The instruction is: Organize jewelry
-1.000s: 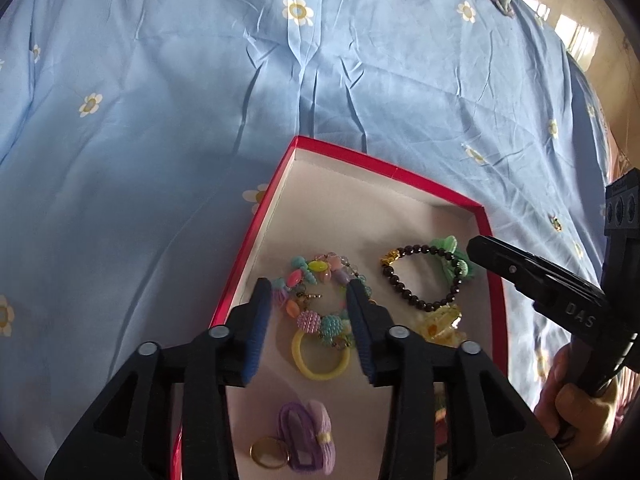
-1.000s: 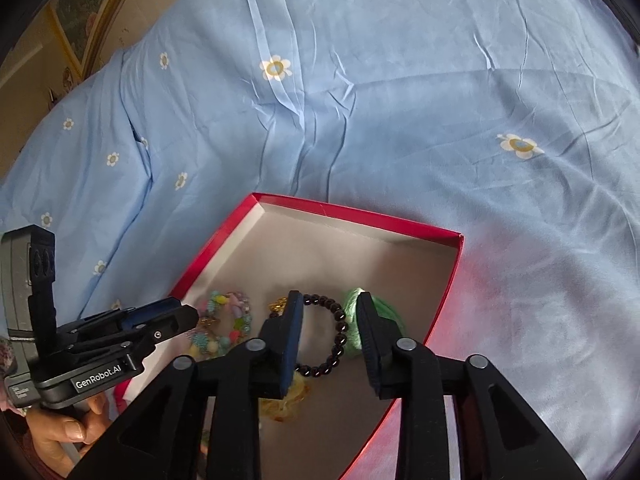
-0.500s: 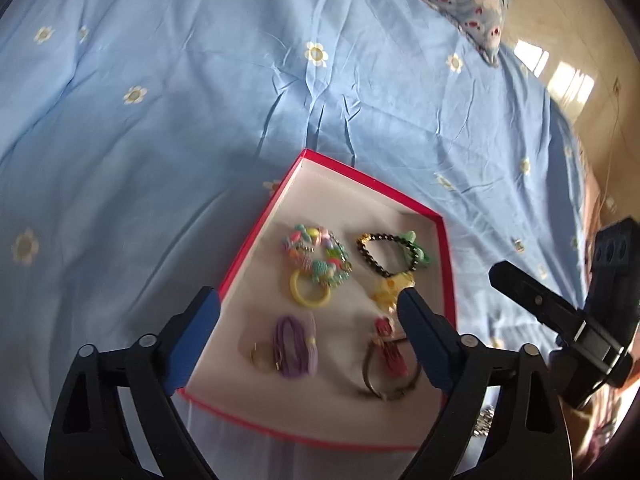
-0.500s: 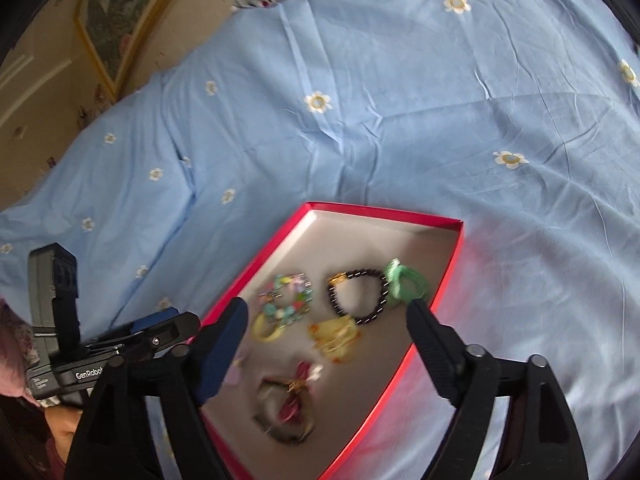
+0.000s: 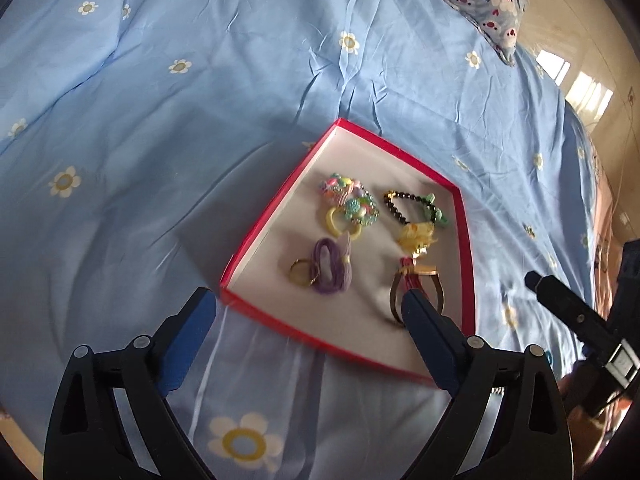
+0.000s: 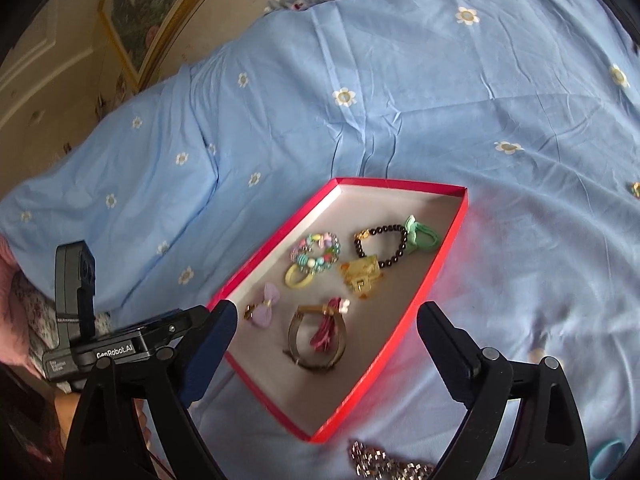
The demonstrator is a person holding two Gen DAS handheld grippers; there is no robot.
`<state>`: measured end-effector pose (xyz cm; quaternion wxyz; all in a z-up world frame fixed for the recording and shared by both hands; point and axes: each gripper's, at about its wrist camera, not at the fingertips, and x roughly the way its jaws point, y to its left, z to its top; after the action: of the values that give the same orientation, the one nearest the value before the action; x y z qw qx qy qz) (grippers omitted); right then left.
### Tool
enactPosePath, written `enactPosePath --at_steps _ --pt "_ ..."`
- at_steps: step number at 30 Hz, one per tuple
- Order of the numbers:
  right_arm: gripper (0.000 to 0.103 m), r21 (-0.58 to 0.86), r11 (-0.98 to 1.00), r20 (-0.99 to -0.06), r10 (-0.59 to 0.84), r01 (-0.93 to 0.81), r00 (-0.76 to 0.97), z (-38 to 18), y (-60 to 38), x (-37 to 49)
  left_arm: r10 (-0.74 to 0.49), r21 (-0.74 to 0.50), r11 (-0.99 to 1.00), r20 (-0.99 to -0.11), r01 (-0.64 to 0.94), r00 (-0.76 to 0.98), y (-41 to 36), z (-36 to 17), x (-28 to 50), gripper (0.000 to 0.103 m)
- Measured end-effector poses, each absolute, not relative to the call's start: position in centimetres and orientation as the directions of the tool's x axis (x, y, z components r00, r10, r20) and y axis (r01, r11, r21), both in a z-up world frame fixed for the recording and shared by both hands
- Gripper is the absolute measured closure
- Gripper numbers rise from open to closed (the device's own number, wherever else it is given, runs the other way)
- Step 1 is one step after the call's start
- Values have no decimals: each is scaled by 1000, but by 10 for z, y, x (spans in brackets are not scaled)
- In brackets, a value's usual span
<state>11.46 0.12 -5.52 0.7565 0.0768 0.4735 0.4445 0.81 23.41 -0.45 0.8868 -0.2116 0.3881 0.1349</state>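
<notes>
Red jewelry box (image 6: 436, 268) ahead of right gripper (image 6: 326, 330), jaws opening

Creased cloth bedsheet (image 5: 200, 120) — glossy beads (black bracelet (image 6: 380, 242)).

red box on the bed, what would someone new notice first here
The red box on the blue flowered bedsheet stands out, holding a black bead bracelet, a colourful bead bracelet and a purple bow. Both the left claw and right claw hang wide open, holding nothing.
</notes>
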Motion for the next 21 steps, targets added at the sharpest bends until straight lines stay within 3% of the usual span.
enactPosePath --at_steps 5,8,12,17,21 --pt "5 471 589 -659 730 -657 182 -24 -7 113 124 -221 894 -712 -389 691 228 21 -5 8" --pt "1 420 582 -644 732 -696 223 6 -9 117 143 -188 915 -676 -357 723 224 43 -7 1" --pt "0 330 602 -645 706 -727 292 33 -2 120 242 -70 930 -620 -360 746 212 64 -8 0" --pt "0 258 631 -705 641 -732 305 15 15 107 364 82 910 -627 -406 689 202 57 -2 0" --pt "0 220 640 -738 602 -736 303 -2 19 91 367 83 907 -637 -413 678 203 52 -10 0"
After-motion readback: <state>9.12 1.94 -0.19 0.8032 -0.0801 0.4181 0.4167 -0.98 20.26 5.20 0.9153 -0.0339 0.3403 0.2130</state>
